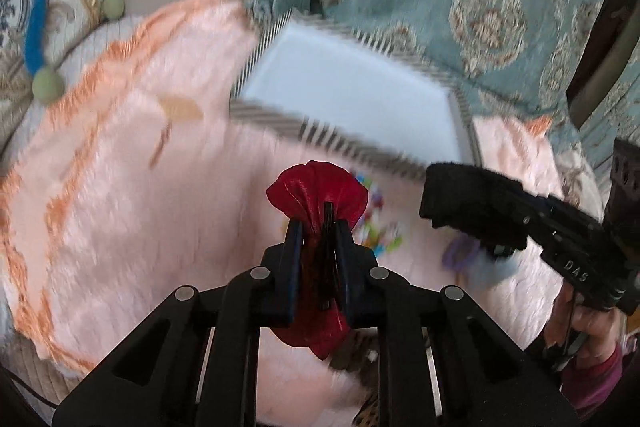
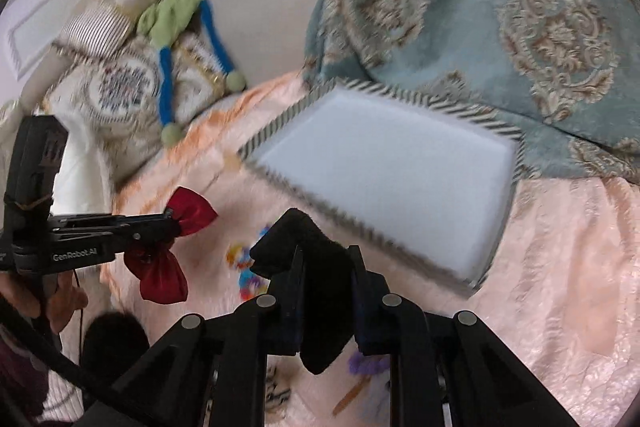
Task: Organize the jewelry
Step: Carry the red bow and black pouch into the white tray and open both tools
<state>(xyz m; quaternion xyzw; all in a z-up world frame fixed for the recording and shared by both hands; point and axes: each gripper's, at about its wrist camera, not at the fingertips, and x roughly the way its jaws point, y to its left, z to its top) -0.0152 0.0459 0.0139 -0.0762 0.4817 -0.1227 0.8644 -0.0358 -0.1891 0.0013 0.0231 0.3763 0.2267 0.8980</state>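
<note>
Left gripper (image 1: pixel 316 227), which I hold above the bed, is clamped on a red satin drawstring pouch (image 1: pixel 316 189) raised off the pink furry blanket (image 1: pixel 120 187). Right gripper (image 2: pixel 326 255) is clamped on a black velvet pouch (image 2: pixel 316 251), likewise lifted. Between them, on the blanket, lies a blurred cluster of multicoloured beads (image 2: pixel 244 267). Beyond it rests a white rectangular tray with striped rim (image 2: pixel 276 123), near a blue patterned quilt (image 2: pixel 520 7).

"GenRobot.AI" on left gripper (image 2: pixel 170 223); "DAS" on right gripper (image 1: pixel 440 203)
</note>
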